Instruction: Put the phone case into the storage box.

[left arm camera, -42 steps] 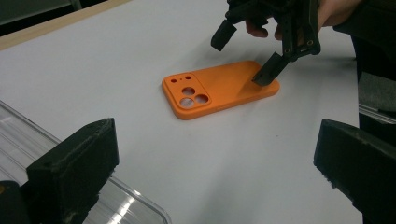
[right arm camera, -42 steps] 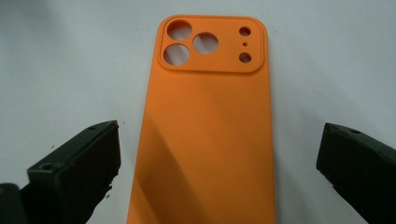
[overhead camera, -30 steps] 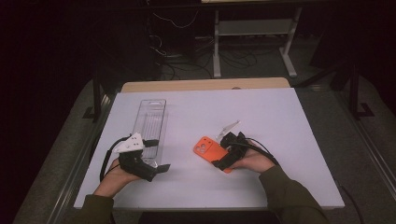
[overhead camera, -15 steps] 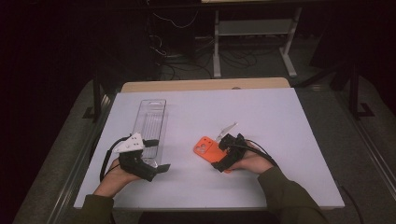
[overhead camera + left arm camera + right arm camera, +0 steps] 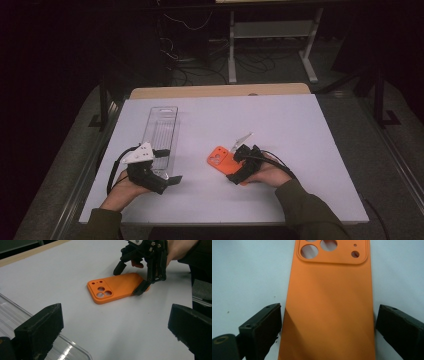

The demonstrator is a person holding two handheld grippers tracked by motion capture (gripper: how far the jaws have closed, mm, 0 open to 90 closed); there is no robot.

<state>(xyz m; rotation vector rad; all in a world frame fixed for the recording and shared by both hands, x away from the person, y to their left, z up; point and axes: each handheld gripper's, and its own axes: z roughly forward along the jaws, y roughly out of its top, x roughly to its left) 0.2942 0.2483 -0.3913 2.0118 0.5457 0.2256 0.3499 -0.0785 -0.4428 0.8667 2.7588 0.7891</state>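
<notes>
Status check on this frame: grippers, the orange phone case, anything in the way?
Right gripper jaws astride orange phone case, just closing in, small gaps left. Left gripper open, idle by clear tray. Nothing in the way.

Orange phone case (image 5: pixel 328 305): flat on white table (image 5: pixel 300 125), back up, 3 large camera holes.

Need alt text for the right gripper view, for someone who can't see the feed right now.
An orange phone case lies flat, back up, on the white table, between the two black jaws of the right gripper, which have just been closing in on its long edges. A narrow gap shows on each side, and the case's camera cutouts point away from the gripper.
</notes>
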